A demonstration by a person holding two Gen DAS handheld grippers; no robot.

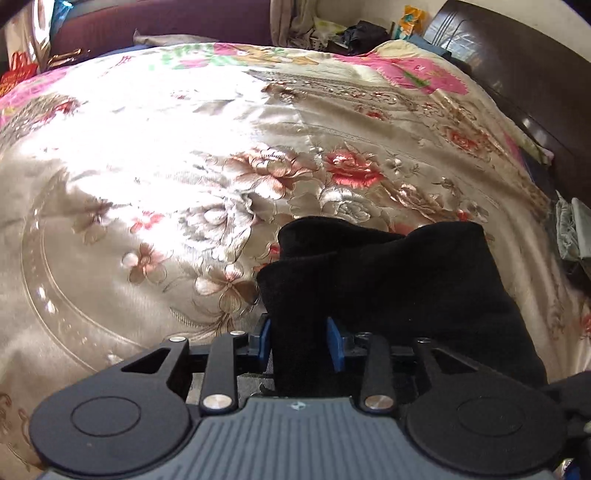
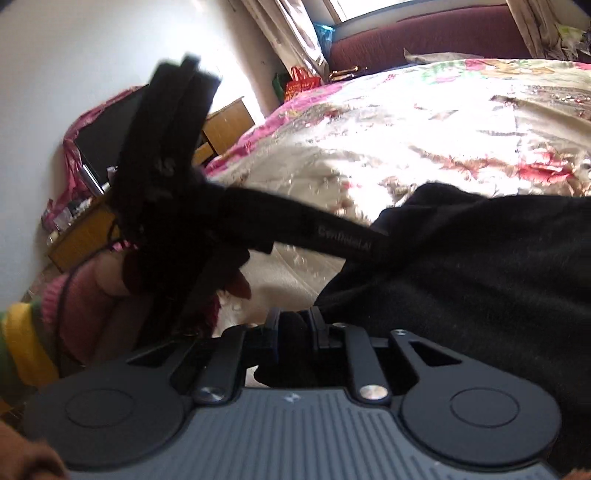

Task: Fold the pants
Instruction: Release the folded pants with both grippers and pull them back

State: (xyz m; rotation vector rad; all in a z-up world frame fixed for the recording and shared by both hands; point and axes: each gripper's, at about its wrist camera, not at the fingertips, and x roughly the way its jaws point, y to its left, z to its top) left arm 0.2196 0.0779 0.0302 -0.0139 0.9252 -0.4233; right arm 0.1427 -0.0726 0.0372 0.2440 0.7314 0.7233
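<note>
- Satin, flower-embroidered bedspread point(image 1: 155, 177) covers the bed under my work, bright where sunlight falls on it.
- Nearest in the left wrist view, my left gripper point(image 1: 301, 341) has black cloth of the pants point(image 1: 388, 280) running between its blue fingers point(image 1: 335, 343); the pads stand narrow with the fabric against them, so I read it as gripped.
- From there the pants bunch up in dark folds just ahead of me, lying on the bedspread toward the right side of that view.
- In the right wrist view, my right gripper point(image 2: 293, 332) is closed narrow on another part of the pants point(image 2: 461, 280), the cloth pinched between its fingers and heaped to the right.
- Left of that, my other hand point(image 2: 110, 280), in a pink and yellow sleeve, grasps the left tool's handle, whose body reaches across to the pants.
- Farther off stand a wooden cabinet point(image 2: 221, 125) with a dark screen point(image 2: 107, 140) by the white wall.
- At the far end lie a maroon sofa point(image 2: 424, 37) and curtains point(image 2: 291, 33).
</note>
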